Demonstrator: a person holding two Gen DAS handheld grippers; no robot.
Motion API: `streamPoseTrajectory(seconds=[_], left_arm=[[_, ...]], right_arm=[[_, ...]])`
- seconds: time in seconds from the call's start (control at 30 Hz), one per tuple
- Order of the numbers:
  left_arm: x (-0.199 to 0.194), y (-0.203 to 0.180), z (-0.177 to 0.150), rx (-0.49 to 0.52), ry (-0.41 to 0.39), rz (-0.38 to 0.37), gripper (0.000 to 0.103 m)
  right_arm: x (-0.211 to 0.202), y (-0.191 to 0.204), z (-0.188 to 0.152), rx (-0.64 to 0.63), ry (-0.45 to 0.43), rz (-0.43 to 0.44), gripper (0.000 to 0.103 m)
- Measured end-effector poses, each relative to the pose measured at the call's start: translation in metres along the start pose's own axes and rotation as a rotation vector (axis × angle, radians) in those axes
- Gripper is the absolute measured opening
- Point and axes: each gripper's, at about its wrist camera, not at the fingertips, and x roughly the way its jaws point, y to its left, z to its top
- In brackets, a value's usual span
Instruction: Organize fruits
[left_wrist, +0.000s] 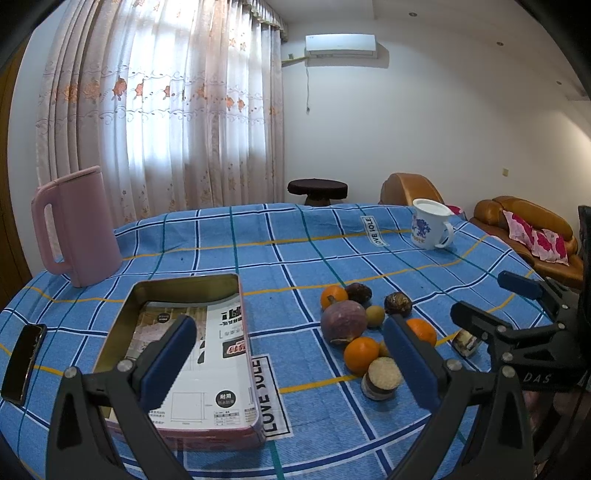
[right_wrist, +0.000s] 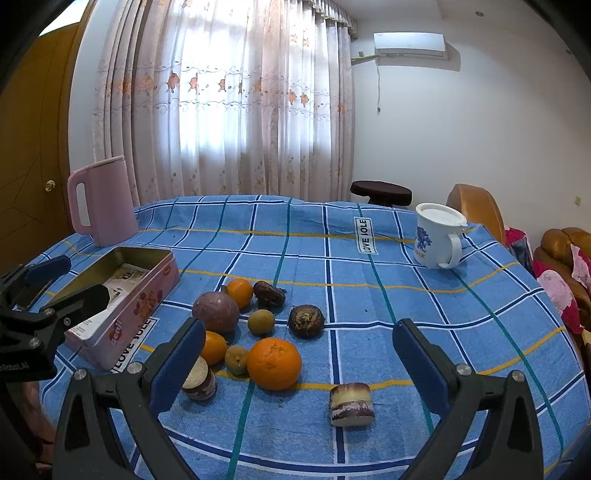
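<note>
Left gripper (left_wrist: 291, 354): jaws spread wide, empty, hovering over the checked blue surface (left_wrist: 332, 258).
Right gripper (right_wrist: 299, 363): also wide open, holding nothing.
Fruit: oranges led by a large orange (right_wrist: 273, 363), a purple round fruit (right_wrist: 215, 311) and small brown fruits cluster ahead between both grippers.
Tin: open pink tin (left_wrist: 177, 354) lies ahead-left of the fruit, paper inside.
Around: pink jug (left_wrist: 79, 225) far left, white mug (right_wrist: 439, 236) far right, phone (left_wrist: 24, 363) beside the tin.
</note>
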Motion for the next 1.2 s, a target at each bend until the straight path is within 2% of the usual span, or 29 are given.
streamPoseTrajectory(seconds=[0.9,1.07,1.2], left_arm=[[0.001,-0.004,-0.002,0.003,0.013,-0.010,0.103],[0.009,-0.010,-0.009,0.007,0.033,-0.036,0.103],[0.020,-0.028,-0.018,0.041,0.071,-0.062,0.103]], right_arm=[[0.003,-0.004,-0.007,0.010,0.016,-0.002,0.102],[0.001,-0.014,-0.015,0.017,0.020,-0.032,0.102],[0.007,-0.034,-0.029,0.056,0.064,-0.078,0.102]])
